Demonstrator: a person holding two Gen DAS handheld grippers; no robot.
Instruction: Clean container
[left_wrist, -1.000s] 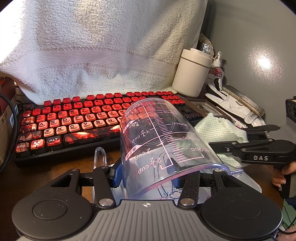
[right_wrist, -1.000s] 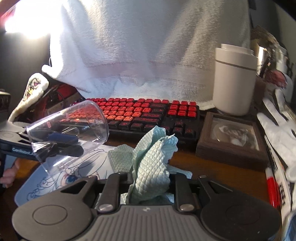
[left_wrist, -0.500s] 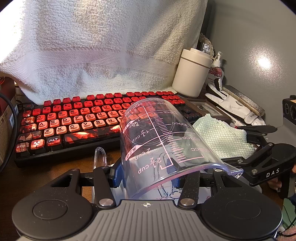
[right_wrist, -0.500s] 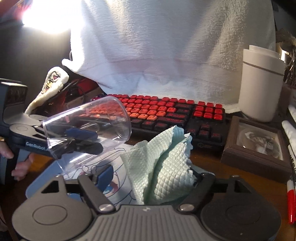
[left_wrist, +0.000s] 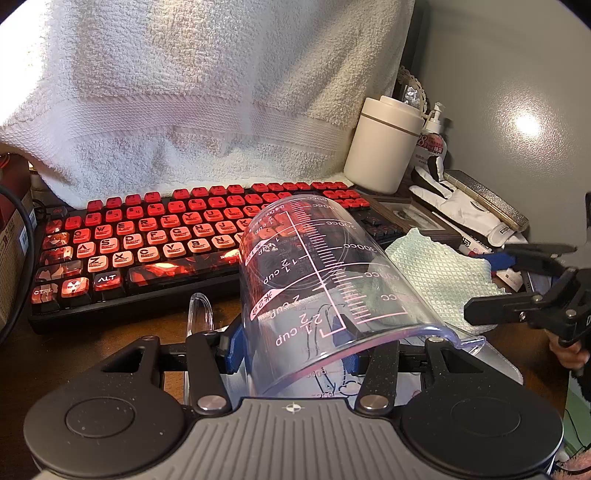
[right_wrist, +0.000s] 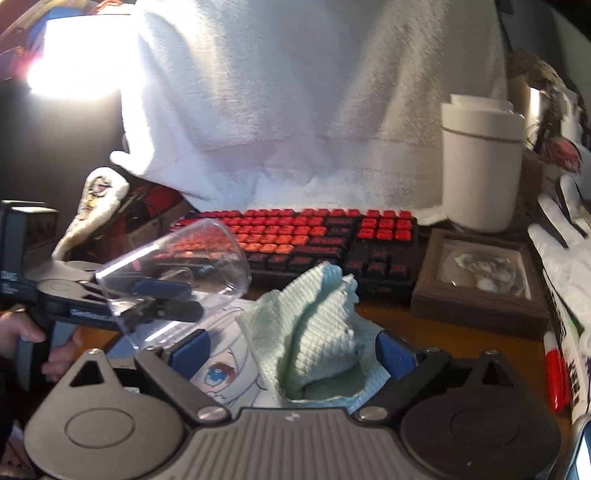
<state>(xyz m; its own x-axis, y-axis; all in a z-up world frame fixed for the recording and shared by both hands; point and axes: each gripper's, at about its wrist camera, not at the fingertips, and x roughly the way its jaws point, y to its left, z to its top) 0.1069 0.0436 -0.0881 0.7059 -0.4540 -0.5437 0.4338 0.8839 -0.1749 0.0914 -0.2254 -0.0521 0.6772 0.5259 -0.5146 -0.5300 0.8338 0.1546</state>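
My left gripper (left_wrist: 291, 332) is shut on a clear measuring cup (left_wrist: 325, 277) with pink markings, tipped on its side above the desk. In the right wrist view the cup (right_wrist: 177, 266) hangs at the left in that left gripper (right_wrist: 162, 299), its blue pad visible through the wall. A pale green cloth (right_wrist: 314, 339) lies crumpled on the printed desk mat (right_wrist: 221, 369), between the spread fingers of my right gripper (right_wrist: 291, 350). Its jaws are opening and the blue pads stand clear of the cloth. From the left wrist, the right gripper (left_wrist: 495, 284) flanks the cloth (left_wrist: 436, 273).
A red-keyed keyboard (left_wrist: 147, 240) runs across the desk behind the cup, with a white towel (left_wrist: 184, 110) draped above it. At the right stand a cream tumbler (right_wrist: 480, 173), a wooden frame (right_wrist: 480, 280), a red marker (right_wrist: 554, 373) and a white glove (left_wrist: 461, 210).
My right gripper went from shut on the cloth to wide open, and the cloth has slumped onto the mat. The left gripper and cup have kept still.
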